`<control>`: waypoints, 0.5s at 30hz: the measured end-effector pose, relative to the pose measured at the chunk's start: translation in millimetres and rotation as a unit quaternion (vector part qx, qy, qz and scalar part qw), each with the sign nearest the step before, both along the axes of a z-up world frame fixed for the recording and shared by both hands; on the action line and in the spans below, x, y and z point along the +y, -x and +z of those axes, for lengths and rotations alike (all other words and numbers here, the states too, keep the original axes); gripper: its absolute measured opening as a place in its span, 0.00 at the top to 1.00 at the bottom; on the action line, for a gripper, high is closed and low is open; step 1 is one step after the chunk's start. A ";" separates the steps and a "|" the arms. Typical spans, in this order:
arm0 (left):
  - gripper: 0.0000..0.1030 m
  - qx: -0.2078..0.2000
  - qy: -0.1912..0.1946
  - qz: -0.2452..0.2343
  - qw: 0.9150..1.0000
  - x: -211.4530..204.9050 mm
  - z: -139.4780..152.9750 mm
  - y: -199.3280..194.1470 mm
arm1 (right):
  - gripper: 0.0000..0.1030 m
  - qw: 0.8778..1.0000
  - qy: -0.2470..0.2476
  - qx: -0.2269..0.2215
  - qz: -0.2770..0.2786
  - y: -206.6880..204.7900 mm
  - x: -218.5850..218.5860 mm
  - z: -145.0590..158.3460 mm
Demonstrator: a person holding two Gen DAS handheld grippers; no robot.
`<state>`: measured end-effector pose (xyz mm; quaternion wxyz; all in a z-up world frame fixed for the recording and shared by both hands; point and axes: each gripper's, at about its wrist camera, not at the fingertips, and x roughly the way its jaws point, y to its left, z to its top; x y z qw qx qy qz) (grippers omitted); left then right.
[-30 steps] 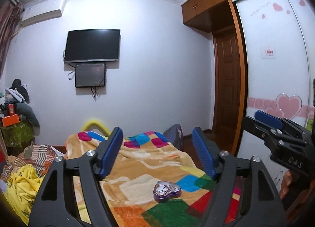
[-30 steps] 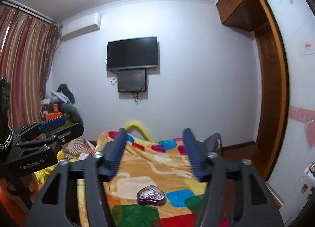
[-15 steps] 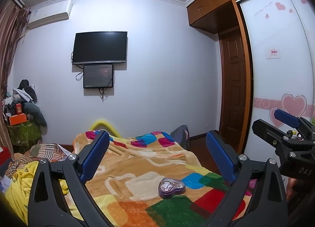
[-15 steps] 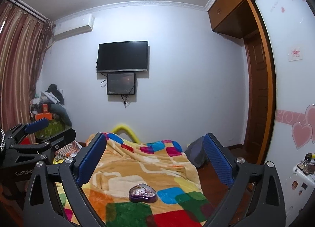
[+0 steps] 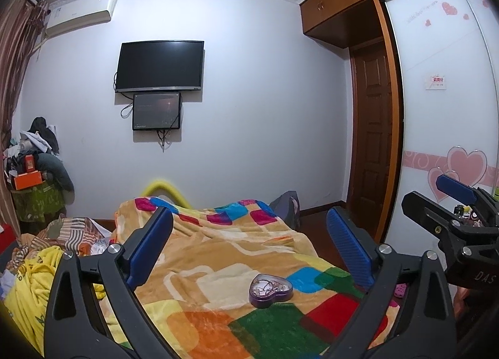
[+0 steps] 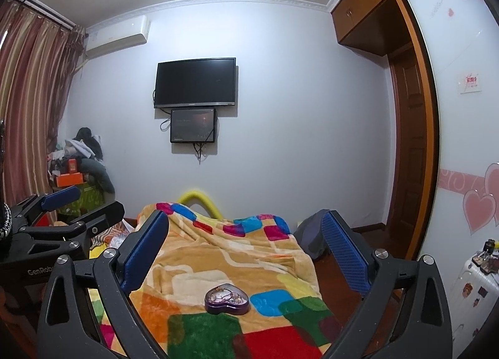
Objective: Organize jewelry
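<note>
A purple heart-shaped jewelry box (image 5: 270,290) lies open on the bed's colourful patchwork blanket (image 5: 218,253), with tangled chains and beads inside. It also shows in the right wrist view (image 6: 226,299). My left gripper (image 5: 249,234) is open and empty, held above and short of the box. My right gripper (image 6: 246,234) is open and empty too, at about the same distance. Each gripper shows at the edge of the other's view: the right one (image 5: 452,203) and the left one (image 6: 71,212).
A yellow garment and striped cloth (image 5: 37,265) lie left of the blanket. A cluttered pile (image 5: 31,172) stands by the far left wall. A wardrobe with heart decals (image 5: 452,156) and a door (image 5: 371,156) are on the right. A small white cabinet (image 6: 474,284) stands at right.
Both grippers have opened wide from a narrower gap. Both views have shifted a little, so the box sits slightly further right in each.
</note>
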<state>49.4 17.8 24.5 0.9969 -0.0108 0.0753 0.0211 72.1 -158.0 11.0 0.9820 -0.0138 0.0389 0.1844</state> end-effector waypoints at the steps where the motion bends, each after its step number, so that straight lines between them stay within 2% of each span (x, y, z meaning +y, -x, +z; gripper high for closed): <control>1: 0.03 0.002 0.001 -0.001 1.000 0.3 -0.6 -0.4 | 0.05 1.000 0.000 0.001 0.000 0.4 -0.5 -0.1; 15: 0.03 0.013 0.007 0.002 1.000 1.6 -3.6 -7.0 | 0.05 1.000 0.000 0.016 0.001 -0.1 -1.5 3.1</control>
